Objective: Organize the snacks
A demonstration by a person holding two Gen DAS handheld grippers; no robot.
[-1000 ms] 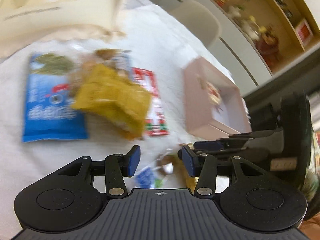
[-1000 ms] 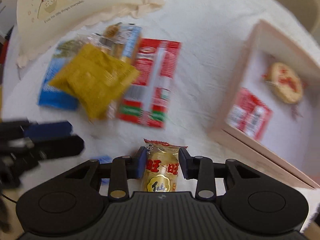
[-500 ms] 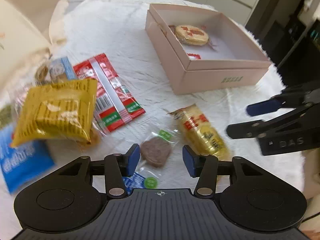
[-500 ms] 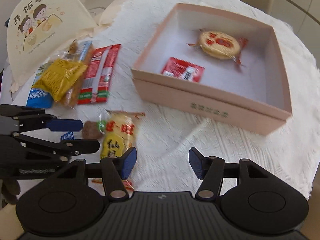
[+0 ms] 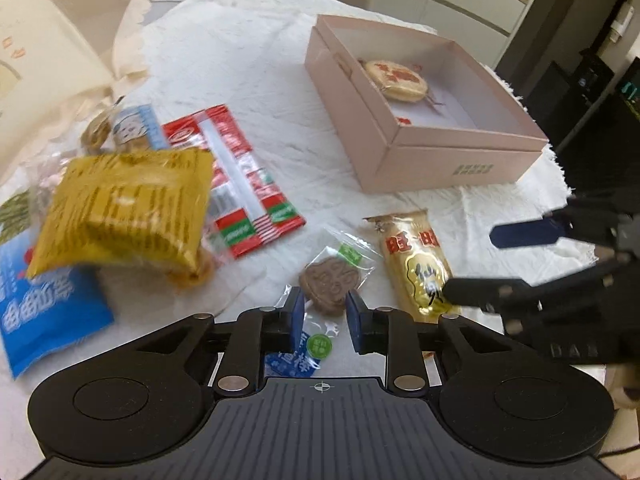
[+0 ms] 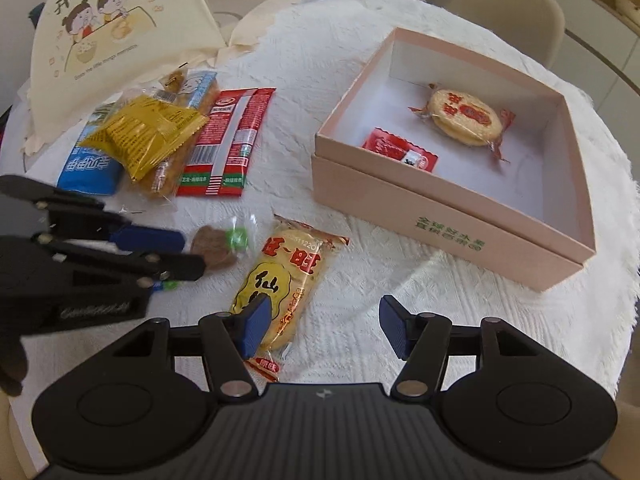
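A pink box (image 6: 452,216) sits open on the white cloth (image 6: 320,60). Two snacks lie inside it: a round cracker (image 6: 466,118) in a clear wrap near the back, and a small red packet (image 6: 400,151) by the front wall.

The other snacks lie outside the box. A yellow rice cracker pack (image 6: 280,284) lies on the cloth in front of the box. The right gripper (image 6: 324,326) is over it with its jaws opening, and it holds nothing. Just beside that pack is a brown cookie (image 5: 330,280) in a clear bag. The left gripper (image 5: 326,316) is closing its jaws around the cookie bag. I cannot tell if the pads press it.

Far from the box is a pile: a yellow bag (image 6: 140,136), a blue bag (image 6: 86,166) and a long red pack (image 6: 228,140).
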